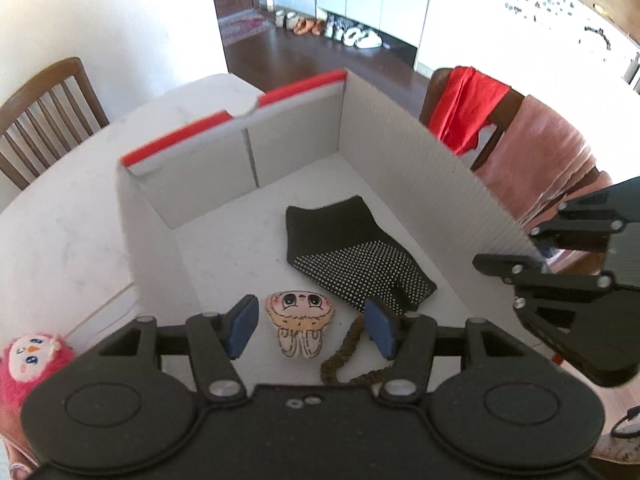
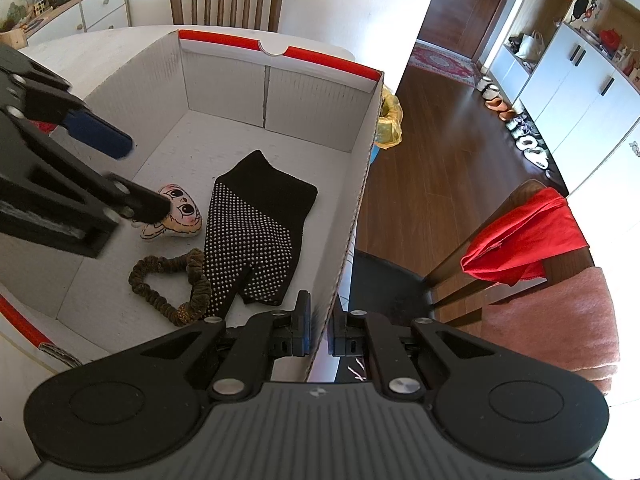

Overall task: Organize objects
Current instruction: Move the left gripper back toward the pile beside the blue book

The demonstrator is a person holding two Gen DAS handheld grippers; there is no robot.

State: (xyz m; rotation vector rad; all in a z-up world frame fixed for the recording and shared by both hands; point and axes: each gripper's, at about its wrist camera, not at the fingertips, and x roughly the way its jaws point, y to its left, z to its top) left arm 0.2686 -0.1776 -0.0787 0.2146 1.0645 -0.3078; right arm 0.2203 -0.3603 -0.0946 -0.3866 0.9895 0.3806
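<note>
Left gripper spread wide over the box, empty, pads either side of the small flat doll on the box floor beside the glove and scrunchie. Right gripper pinched on the box's right wall, steadying it. Pink plush outside on the table looks light, soft and squashy; best pinched across the body.

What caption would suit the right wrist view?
Right gripper pinching the cardboard box wall; inside lie glove, doll, scrunchie.
</note>
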